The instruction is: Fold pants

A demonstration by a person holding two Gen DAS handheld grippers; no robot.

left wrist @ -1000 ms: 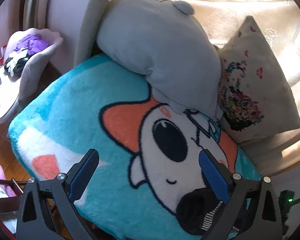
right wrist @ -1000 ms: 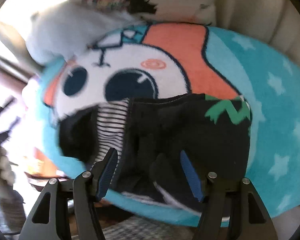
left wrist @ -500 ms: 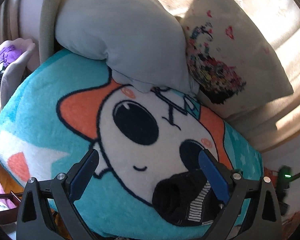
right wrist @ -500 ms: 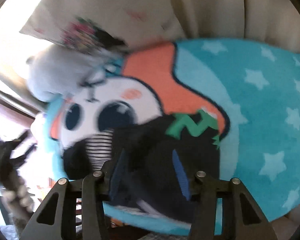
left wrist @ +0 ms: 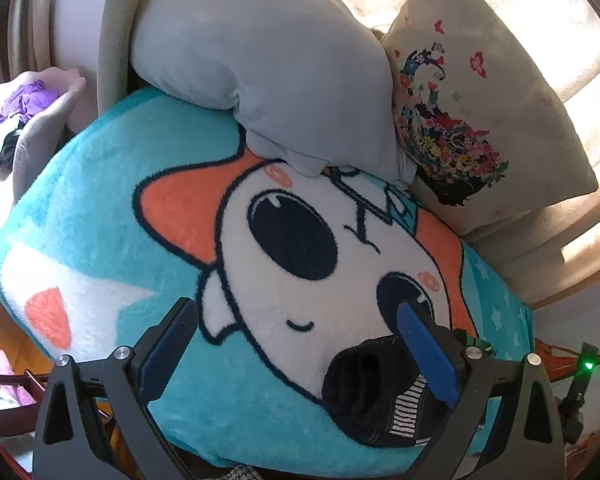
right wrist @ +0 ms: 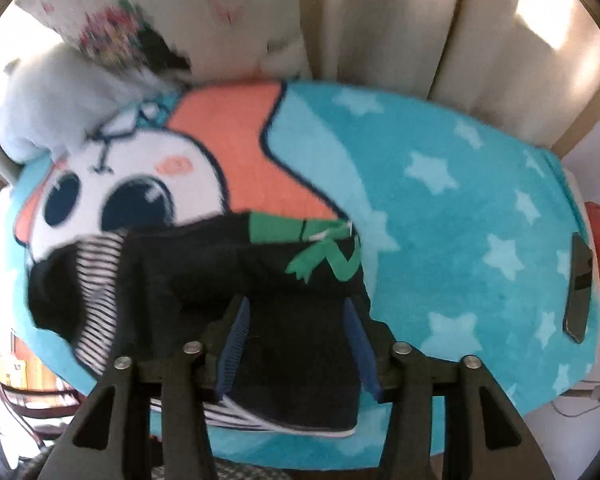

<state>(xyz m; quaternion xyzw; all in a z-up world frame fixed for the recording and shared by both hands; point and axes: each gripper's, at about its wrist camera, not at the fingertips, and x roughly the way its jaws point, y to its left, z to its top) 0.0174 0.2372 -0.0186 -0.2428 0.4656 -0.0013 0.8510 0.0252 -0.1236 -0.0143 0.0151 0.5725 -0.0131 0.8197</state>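
Our right claw (right wrist: 296, 344) sits just over the near edge of the black pants (right wrist: 228, 276), jaws partly apart with cloth between them, not clearly pinching. Our left claw (left wrist: 300, 354) hangs wide and empty above the blanket (left wrist: 100, 184). The pants lie bunched at the blanket's front edge, long axis running left to right, nearer our right claw.
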